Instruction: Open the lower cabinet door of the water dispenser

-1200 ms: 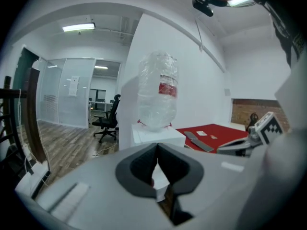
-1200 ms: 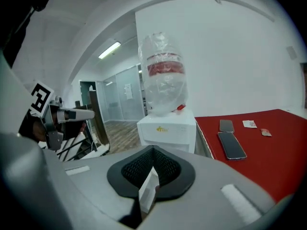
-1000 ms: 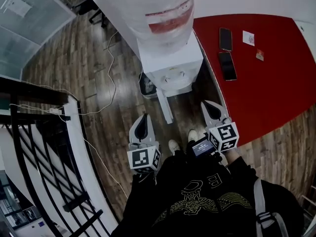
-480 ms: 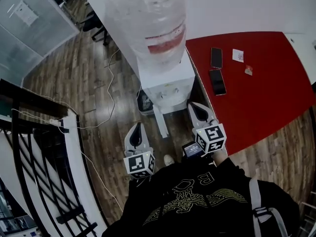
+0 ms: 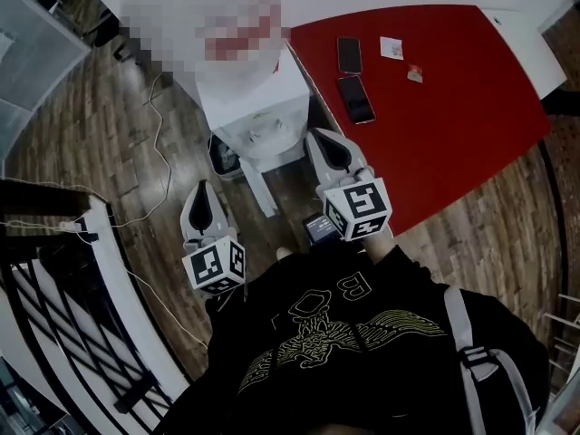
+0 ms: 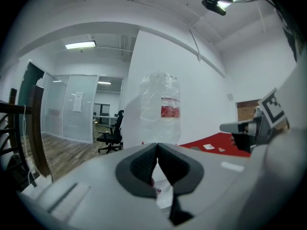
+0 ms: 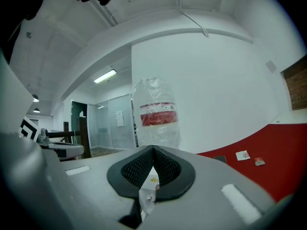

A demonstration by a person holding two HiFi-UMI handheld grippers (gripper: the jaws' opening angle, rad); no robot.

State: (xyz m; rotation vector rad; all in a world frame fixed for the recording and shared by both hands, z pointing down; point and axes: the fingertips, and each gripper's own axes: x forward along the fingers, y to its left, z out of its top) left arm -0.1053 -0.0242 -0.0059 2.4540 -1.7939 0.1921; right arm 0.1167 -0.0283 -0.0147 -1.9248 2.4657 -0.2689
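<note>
I see left tongs (image 5: 200, 198) and right tongs (image 5: 333, 148) both closed, nothing held. Water dispenser (image 5: 263, 98) at 12 o'clock; lower cabinet door (image 5: 262, 191) juts out between tongs. Red table (image 5: 453, 107) at 2 o'clock.

**Barely any print we can read**
On the black sweatshirt (image 5: 362, 352) we make out two pale letters, perhaps "B" and "O", above a yellow winged design. The red label (image 7: 158, 114) on the water bottle (image 7: 156, 134), the paper notice (image 6: 77, 101) on the glass wall (image 6: 57, 116) and the white card (image 5: 392, 47) on the red table (image 5: 453, 107) are too small for us.
</note>
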